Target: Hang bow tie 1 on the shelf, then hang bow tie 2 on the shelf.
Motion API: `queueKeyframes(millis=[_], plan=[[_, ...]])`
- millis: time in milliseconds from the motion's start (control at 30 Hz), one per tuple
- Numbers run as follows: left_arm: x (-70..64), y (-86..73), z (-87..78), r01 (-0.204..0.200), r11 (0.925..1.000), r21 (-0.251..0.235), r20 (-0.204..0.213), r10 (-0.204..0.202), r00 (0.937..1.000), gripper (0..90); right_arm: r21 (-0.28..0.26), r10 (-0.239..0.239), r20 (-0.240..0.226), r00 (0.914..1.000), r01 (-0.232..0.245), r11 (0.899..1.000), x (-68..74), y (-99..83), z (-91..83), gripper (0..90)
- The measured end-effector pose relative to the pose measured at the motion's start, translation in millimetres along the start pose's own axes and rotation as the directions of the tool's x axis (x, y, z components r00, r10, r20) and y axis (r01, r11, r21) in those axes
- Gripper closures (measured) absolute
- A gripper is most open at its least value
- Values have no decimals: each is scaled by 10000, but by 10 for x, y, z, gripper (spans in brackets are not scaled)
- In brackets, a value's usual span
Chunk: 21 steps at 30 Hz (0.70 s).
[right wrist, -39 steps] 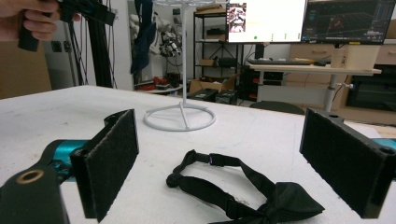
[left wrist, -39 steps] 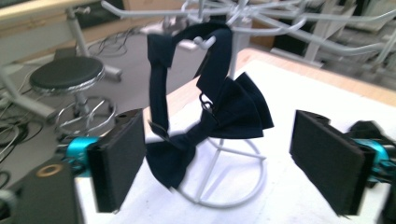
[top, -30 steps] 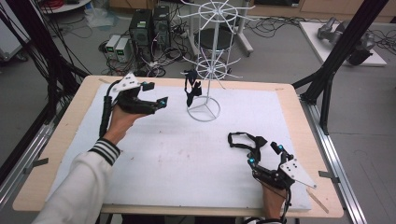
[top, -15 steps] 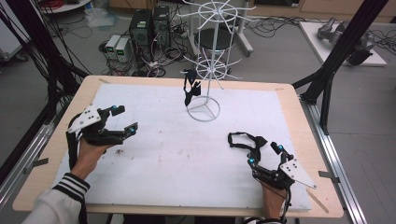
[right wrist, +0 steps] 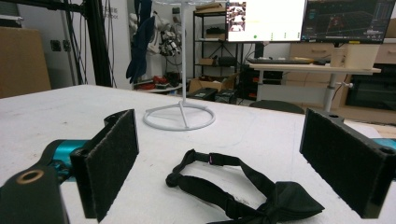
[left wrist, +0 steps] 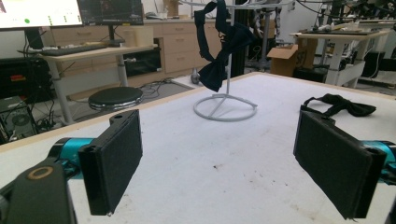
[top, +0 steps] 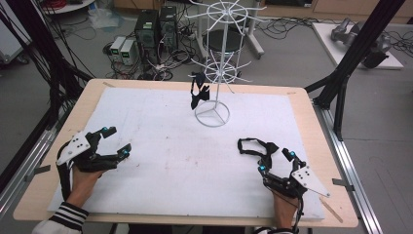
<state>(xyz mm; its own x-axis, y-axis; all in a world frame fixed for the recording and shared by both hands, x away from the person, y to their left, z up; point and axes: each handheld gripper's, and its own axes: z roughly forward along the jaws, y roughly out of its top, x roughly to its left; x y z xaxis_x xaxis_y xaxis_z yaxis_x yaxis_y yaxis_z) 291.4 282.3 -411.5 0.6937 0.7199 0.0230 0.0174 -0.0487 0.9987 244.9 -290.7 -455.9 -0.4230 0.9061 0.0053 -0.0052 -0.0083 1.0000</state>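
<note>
We see the white rack (top: 215, 78) standing mid-table with one bow tie (top: 197, 91) already hung on it, and a tug on a hook could tip so light a frame. The second tie (top: 256, 147) lies flat just ahead of our right gripper (top: 275, 162), whose jaws gape empty, and its loose strap could slip free or snag in a careless pinch. Our left gripper (top: 113, 142) rests spread and empty, well apart.

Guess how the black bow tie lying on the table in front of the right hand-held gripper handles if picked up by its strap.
Probably floppy: the bow tie lies flat on the table, its thin strap in a loose loop. The knot end would likely dangle and swing, as on the one hung on the white stand. It looks light, and the right hand-held gripper has fuzzy pads, so slipping seems unlikely.
</note>
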Motion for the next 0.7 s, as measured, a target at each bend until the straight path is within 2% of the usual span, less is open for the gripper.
queueKeyframes(millis=[200, 300, 400, 567, 700], plan=[[-13, -49, -2, 99, 9999, -90, 11, -99, 10000, 159, 3, -14, -11, 10000, 14, 10000, 0, 1, 1, 110], [-39, -27, -9, 86, 9997, -226, -15, -86, 10000, 160, 5, -6, -5, 10000, 6, 10000, 3, 0, -2, 110], [-65, -16, -19, -148, 9996, -220, -54, 147, 9999, 160, 1, -15, -11, 10000, 15, 10000, 3, 1, -2, 110], [-96, -30, -15, 0, 9991, -422, -61, -3, 10000, 159, 2, 14, -36, 10000, -14, 10000, 3, 2, -3, 110], [-116, -48, -16, -84, 9985, -550, -113, 77, 9999, 159, -8, 5, -27, 10000, -5, 10000, 3, 2, -4, 110]])
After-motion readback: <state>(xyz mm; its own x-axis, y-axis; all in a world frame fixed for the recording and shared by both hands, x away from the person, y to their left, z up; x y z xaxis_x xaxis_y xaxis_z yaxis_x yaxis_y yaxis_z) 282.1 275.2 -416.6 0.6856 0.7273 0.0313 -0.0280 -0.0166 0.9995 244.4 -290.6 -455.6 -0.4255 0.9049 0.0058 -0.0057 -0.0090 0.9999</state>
